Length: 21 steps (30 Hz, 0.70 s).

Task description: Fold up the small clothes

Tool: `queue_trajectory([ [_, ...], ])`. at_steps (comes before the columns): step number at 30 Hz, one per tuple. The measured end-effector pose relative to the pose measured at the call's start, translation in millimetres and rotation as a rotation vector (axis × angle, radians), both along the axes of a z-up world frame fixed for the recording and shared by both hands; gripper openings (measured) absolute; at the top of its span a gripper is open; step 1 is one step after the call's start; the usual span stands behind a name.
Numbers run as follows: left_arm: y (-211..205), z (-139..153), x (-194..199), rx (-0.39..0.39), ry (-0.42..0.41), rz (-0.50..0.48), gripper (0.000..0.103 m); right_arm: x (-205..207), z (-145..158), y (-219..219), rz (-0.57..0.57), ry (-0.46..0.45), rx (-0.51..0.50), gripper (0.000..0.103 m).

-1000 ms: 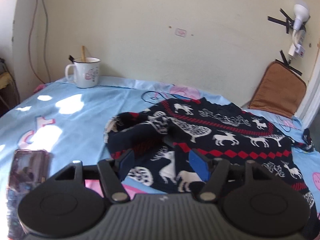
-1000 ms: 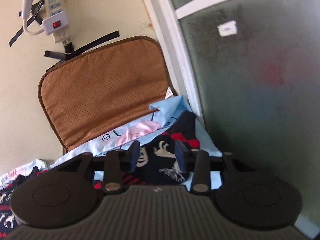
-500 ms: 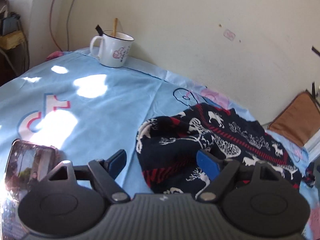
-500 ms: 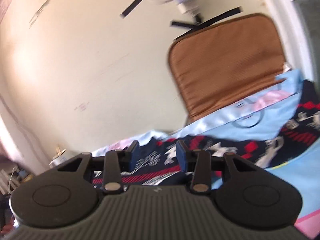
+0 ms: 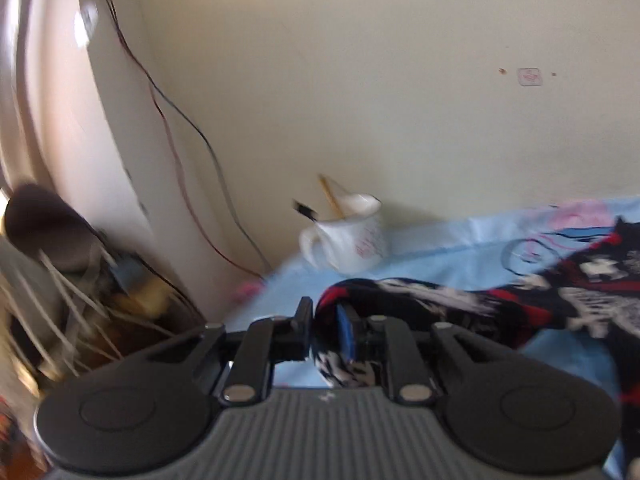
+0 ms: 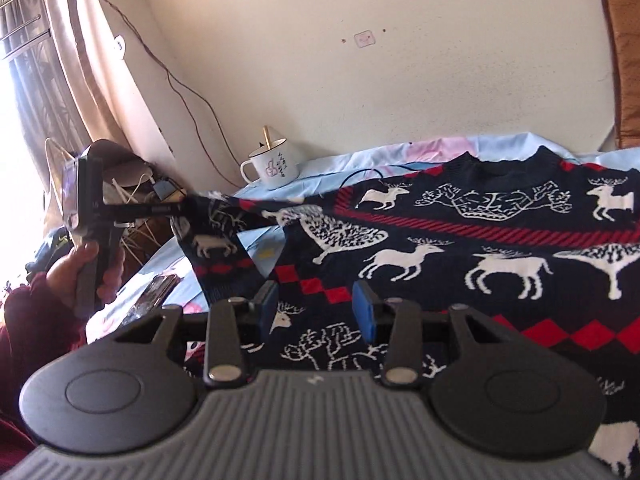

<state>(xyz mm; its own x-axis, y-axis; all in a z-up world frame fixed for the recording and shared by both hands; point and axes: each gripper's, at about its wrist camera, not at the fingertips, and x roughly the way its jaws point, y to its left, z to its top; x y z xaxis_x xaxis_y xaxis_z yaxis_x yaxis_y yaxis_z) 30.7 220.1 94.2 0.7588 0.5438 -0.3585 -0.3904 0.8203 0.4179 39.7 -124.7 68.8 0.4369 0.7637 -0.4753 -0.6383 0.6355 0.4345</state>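
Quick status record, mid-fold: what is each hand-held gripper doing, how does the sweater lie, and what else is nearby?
left hand-held gripper: shut on sweater sleeve, pulling it out sideways
right hand-held gripper: open, over the sweater body, gripping nothing
sweater: front up, spread on blue sheet
mug: upright by the wall
phone: on sheet beneath the sleeve

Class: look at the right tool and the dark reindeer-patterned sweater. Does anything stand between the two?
Nothing visible does. The right tool hangs open directly over the dark reindeer-patterned knitted sweater, with only sweater fabric showing between its blue pads. The left tool is shut on the sleeve end, off to the side.
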Motion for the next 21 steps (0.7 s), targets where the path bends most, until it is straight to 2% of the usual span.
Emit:
queue_trajectory([
  [1,-7.8,1.1,1.7,0.119,-0.033,0.055,0.019,0.4,-1.8,3.9,0.007,0.004,-0.006,0.045],
  [2,-13.9,1.2,1.4,0.196,-0.067,0.1,0.036,1.3,-5.1,6.6,0.007,0.014,-0.012,0.045],
  [3,-17.2,2.1,-0.7,0.212,-0.086,0.106,0.054,2.9,-8.3,9.1,0.007,0.026,-0.017,0.045],
  [4,-18.1,3.6,-4.7,0.169,-0.089,0.067,0.081,5.2,-12.8,11.6,0.005,0.042,-0.025,0.045],
  [5,-17.8,4.4,-8.8,0.102,-0.08,0.022,0.084,7.0,-16.8,14.0,0.005,0.058,-0.035,0.045],
  [9,-10.1,4.1,-19.6,-0.132,-0.017,-0.064,0.085,13.6,-28.2,21.2,0.005,0.11,-0.081,0.045],
  [10,-4.4,5.4,-21.5,-0.217,-0.005,-0.082,0.09,14.3,-29.8,21.5,0.009,0.117,-0.088,0.045],
  [11,5.1,5.1,-24.5,-0.337,0.007,-0.098,0.094,15.4,-30.7,21.5,0.011,0.121,-0.094,0.045],
  [13,24.7,2.8,-25.2,-0.547,0.025,-0.113,0.094,16.8,-33.1,22.2,0.013,0.127,-0.103,0.045],
  [15,42.3,-2.6,-21.9,-0.685,0.038,-0.086,0.094,17.5,-36.9,21.1,0.013,0.135,-0.099,0.045],
  [20,100.1,-34.2,-10.8,-1.003,0.04,0.081,0.096,17.5,-42.7,16.3,0.015,0.126,-0.059,0.045],
  [21,112.0,-39.1,-10.7,-1.041,0.029,0.122,0.096,17.6,-44.2,14.8,0.015,0.127,-0.047,0.045],
])
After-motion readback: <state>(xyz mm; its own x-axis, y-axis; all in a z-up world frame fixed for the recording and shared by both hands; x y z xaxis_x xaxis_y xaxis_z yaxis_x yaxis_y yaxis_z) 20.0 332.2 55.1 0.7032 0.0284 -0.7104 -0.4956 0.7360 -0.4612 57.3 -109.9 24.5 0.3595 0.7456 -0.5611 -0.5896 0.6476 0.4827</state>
